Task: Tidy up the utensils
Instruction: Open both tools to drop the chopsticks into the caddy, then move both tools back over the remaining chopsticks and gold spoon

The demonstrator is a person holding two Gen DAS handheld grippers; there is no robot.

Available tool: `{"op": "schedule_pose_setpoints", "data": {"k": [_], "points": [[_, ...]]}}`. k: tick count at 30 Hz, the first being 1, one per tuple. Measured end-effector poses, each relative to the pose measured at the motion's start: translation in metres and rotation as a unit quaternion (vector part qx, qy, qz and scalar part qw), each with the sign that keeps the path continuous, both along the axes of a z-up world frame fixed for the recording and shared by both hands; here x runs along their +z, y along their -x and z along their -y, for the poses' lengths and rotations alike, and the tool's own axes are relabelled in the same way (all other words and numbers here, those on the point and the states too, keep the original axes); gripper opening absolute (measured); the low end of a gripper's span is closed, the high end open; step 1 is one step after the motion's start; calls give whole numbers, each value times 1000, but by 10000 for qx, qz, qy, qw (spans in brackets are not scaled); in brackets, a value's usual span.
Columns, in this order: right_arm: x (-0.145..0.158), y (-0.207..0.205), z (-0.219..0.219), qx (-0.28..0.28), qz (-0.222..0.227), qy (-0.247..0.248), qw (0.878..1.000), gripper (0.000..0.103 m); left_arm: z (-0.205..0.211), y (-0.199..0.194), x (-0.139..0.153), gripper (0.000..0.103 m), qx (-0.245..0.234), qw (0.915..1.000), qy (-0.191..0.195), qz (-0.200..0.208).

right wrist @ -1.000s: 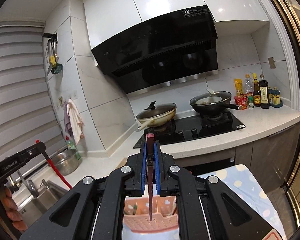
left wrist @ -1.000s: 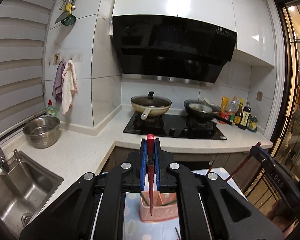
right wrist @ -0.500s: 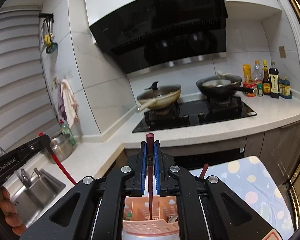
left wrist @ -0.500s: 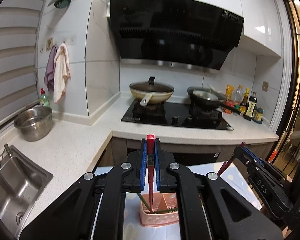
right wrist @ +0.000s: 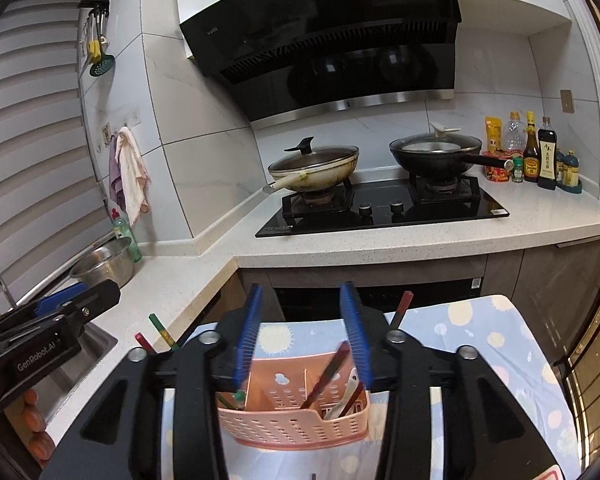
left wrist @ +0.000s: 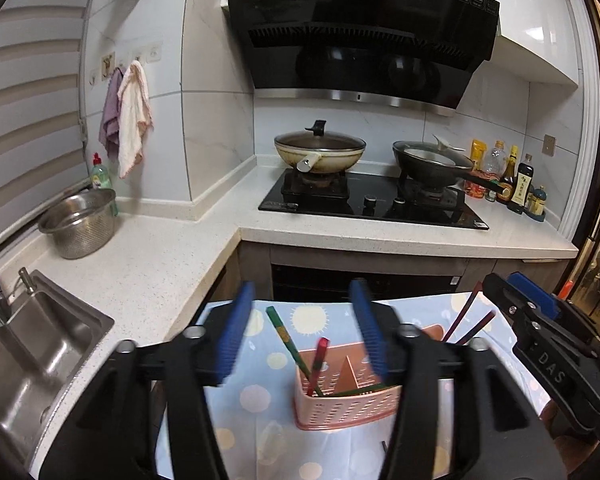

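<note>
Left gripper (left wrist: 302, 334): jaws spread wide, blue pads (left wrist: 232, 336) apart, nothing between them; positioned above the pink utensil basket (left wrist: 348, 408).

Right gripper (right wrist: 302, 334): jaws likewise spread, holding nothing; positioned above the same basket.

Pink utensil basket: perforated plastic, divided into compartments, standing on a blue cloth (right wrist: 500, 344) printed with suns and dots.

Contents, left compartment: 1 green chopstick (left wrist: 286, 336) and 1 red chopstick (left wrist: 318, 360), both leaning, tips down inside.

Contents, right compartment: 2 dark red chopsticks (right wrist: 330, 370), leaning toward the right, beside a pale utensil (right wrist: 346, 394) whose type cannot be determined.

Surroundings: white L-shaped countertop (left wrist: 156, 264); steel sink (left wrist: 32, 356) at left; steel colander (left wrist: 80, 224) near the wall; black hob (right wrist: 384, 210) carrying 2 lidded pans (right wrist: 314, 166); sauce bottles (right wrist: 536, 152) at far right.
</note>
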State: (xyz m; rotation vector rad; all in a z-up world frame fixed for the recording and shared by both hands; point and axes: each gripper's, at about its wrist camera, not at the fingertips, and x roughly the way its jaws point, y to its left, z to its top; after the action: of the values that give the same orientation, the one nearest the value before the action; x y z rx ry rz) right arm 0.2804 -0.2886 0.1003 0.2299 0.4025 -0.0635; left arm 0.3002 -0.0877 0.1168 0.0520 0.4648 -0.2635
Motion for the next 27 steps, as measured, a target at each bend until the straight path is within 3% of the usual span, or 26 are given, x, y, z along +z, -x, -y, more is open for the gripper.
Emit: {"op": "schedule_pose_setpoints", "data": {"k": [4,10,19,27], "points": [[8,18,-7,20,97,134,9999,49,-2,16,7,68,30,9999,-40,135],[15,47,-14,103,117,115,9998,50,-12,37,15,74,57,9998,-33,196],[22,98,-31,184,164,184,9995,52,-27,78,19,78,57,9998,-30,211],[11,143,-45,248,-16,198,9995,53,-37,113,11,78,17,9999,-35,130]]}}
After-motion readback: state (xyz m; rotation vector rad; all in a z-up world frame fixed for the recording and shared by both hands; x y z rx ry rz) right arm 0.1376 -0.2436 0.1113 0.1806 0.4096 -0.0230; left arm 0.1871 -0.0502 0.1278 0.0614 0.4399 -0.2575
